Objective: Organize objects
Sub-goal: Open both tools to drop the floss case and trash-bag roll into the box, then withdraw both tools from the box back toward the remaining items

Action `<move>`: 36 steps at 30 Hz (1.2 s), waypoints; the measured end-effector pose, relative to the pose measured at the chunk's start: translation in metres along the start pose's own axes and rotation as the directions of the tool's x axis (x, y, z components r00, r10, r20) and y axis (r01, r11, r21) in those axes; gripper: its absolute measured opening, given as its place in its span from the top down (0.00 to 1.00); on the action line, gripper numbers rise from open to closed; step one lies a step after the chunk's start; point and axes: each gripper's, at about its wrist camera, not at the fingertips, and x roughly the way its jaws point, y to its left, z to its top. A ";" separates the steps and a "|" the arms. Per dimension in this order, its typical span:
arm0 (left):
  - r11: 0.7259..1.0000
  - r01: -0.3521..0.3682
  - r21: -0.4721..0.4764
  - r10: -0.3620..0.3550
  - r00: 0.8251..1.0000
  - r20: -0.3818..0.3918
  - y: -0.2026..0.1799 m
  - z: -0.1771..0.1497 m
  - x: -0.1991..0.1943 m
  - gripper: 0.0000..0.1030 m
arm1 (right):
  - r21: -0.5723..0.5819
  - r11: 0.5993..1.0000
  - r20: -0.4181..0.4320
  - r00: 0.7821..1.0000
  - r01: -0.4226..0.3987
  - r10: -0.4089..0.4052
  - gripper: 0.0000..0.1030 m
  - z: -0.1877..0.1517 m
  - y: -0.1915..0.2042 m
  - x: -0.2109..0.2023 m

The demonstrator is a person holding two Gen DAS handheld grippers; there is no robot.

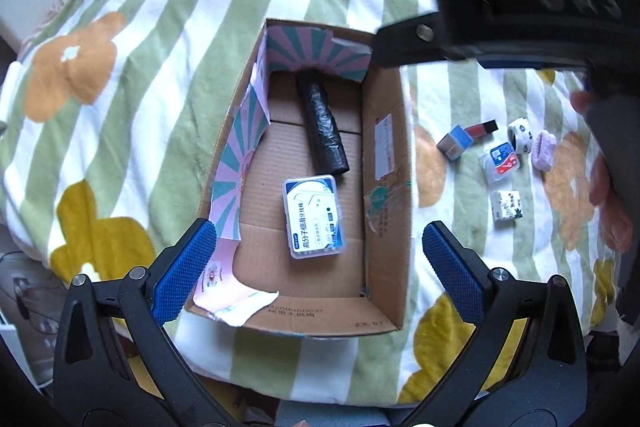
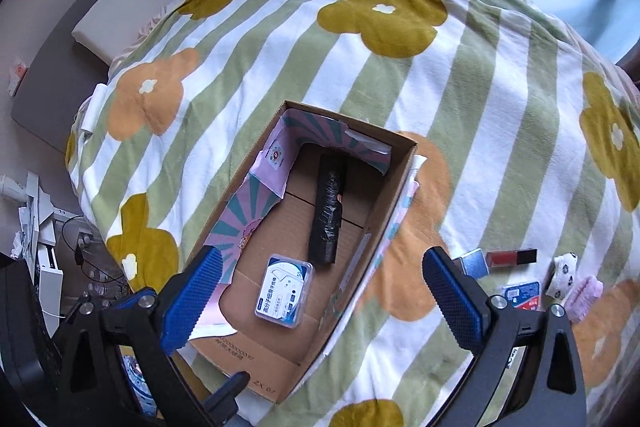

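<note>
Both tongs, left tongs (image 1: pixel 316 259) and right tongs (image 2: pixel 320 291), gape empty; right pad hides part of the grey block (image 2: pixel 474 263).

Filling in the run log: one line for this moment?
left gripper open | right gripper open | box: floss case, black roll

Your right gripper (image 2: pixel 320 291) hangs wide apart above the cardboard box (image 2: pixel 394 183); floss case (image 2: pixel 285 291) directly ahead.

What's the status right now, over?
Left gripper open, empty. Right gripper open, empty. Floss case, black roll in box. Small items outside.
</note>
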 end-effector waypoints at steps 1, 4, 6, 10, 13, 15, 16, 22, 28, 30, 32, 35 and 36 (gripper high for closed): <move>1.000 0.000 0.000 0.000 1.000 0.007 -0.002 0.000 -0.007 0.00 | 0.006 1.000 0.009 1.000 0.007 -0.007 0.03 -0.005 -0.003 -0.008; 1.000 -0.008 0.006 0.008 1.000 0.028 -0.010 0.000 -0.027 0.00 | 0.038 0.999 0.041 0.999 0.032 -0.033 0.03 -0.021 -0.018 -0.036; 1.000 -0.012 0.011 0.012 0.999 0.041 -0.017 0.001 -0.036 0.00 | 0.066 0.997 0.059 0.997 0.049 -0.053 0.03 -0.032 -0.030 -0.052; 0.999 -0.003 0.032 0.001 0.998 0.070 -0.035 0.006 -0.051 0.00 | 0.134 0.987 0.086 0.991 0.091 -0.103 0.03 -0.057 -0.058 -0.082; 0.998 0.014 0.054 -0.019 0.997 0.080 -0.051 0.012 -0.058 0.00 | 0.192 0.972 0.102 0.982 0.139 -0.161 0.03 -0.078 -0.079 -0.103; 0.997 0.026 0.066 -0.032 0.995 0.091 -0.062 0.014 -0.061 0.00 | 0.230 0.959 0.123 0.972 0.167 -0.198 0.03 -0.093 -0.093 -0.117; 0.997 0.036 0.071 -0.043 0.994 0.100 -0.066 0.015 -0.064 0.00 | 0.246 0.952 0.128 0.968 0.181 -0.217 0.03 -0.099 -0.099 -0.123; 0.989 0.082 0.123 -0.097 0.988 0.121 -0.101 0.016 -0.075 0.00 | 0.332 0.913 0.147 0.943 0.236 -0.297 0.03 -0.133 -0.129 -0.151; 0.978 0.100 0.183 -0.119 0.988 0.095 -0.131 0.012 -0.067 0.03 | 0.367 0.896 0.160 0.932 0.251 -0.326 0.03 -0.152 -0.144 -0.162; 0.976 0.088 0.201 -0.111 0.988 0.109 -0.139 0.010 -0.067 0.03 | 0.373 0.895 0.178 0.928 0.243 -0.327 0.03 -0.155 -0.146 -0.165; 0.975 0.079 0.208 -0.107 0.986 0.126 -0.145 0.009 -0.068 0.03 | 0.376 0.893 0.191 0.922 0.249 -0.337 0.03 -0.157 -0.149 -0.164; 0.974 0.067 0.215 -0.097 0.986 0.134 -0.152 0.010 -0.067 0.03 | 0.383 0.879 0.197 0.905 0.283 -0.377 0.03 -0.160 -0.154 -0.162; 0.973 0.061 0.222 -0.090 0.988 0.122 -0.155 0.012 -0.066 0.03 | 0.381 0.882 0.220 0.899 0.278 -0.379 0.03 -0.163 -0.156 -0.163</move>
